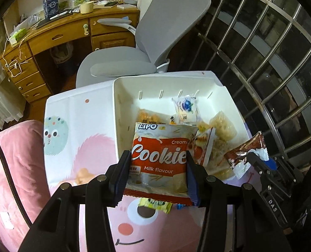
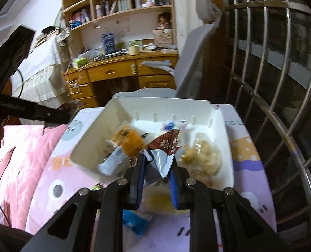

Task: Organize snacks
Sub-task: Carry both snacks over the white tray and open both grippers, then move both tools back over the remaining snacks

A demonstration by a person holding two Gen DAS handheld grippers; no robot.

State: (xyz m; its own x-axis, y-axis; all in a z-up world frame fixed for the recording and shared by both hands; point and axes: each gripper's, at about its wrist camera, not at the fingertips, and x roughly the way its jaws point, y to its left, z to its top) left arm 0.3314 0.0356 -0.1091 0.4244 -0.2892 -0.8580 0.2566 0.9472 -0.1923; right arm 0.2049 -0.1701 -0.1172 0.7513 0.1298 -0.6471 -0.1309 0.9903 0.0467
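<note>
One white plastic bin stands on a small table with a cartoon-print top, in the centre of the left wrist view. Counted from left to right, the bin holds one orange-patterned snack pack at centre left, one white pack with a blue picture against the far wall, and two clear bags of pale puffed snacks at right; more may lie beneath them, which cannot be told. The left gripper is closed on one red-and-white cookie packet, gripped by both side edges and held over the near rim of the bin. Below it, at bottom centre, one yellow wrapper and one blue wrapper lie on the table top. At the right of the frame, the right gripper is clamped narrow on one brown-and-silver wrapper, held above the bin's right side. In the right wrist view the same wrapper stands between the fingers over the bin.
</note>
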